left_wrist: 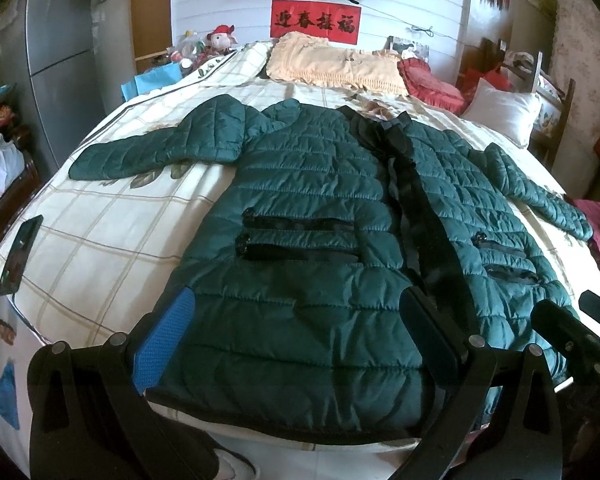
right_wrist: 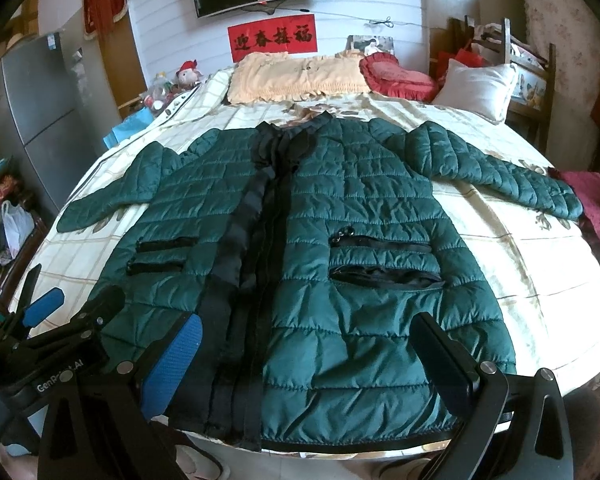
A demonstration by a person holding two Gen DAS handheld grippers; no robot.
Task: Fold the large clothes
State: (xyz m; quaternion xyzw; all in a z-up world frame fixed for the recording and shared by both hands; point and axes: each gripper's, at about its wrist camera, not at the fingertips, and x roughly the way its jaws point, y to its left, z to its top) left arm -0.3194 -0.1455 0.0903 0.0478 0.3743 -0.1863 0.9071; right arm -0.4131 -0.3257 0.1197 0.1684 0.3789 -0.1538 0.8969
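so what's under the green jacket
The green jacket lies spread flat on the bed's cream plaid sheet, which shows all around it. Anything directly beneath the jacket is hidden.

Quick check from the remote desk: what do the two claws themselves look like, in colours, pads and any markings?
Both are black two-finger tools on flat black linkage plates with round silver pivot pins. On the left claw and the right claw, one finger carries a textured blue pad while the other finger shows black. In the right wrist view, the left tool's body bears white "GenRobot.AI" lettering. No cables or sleeves show.
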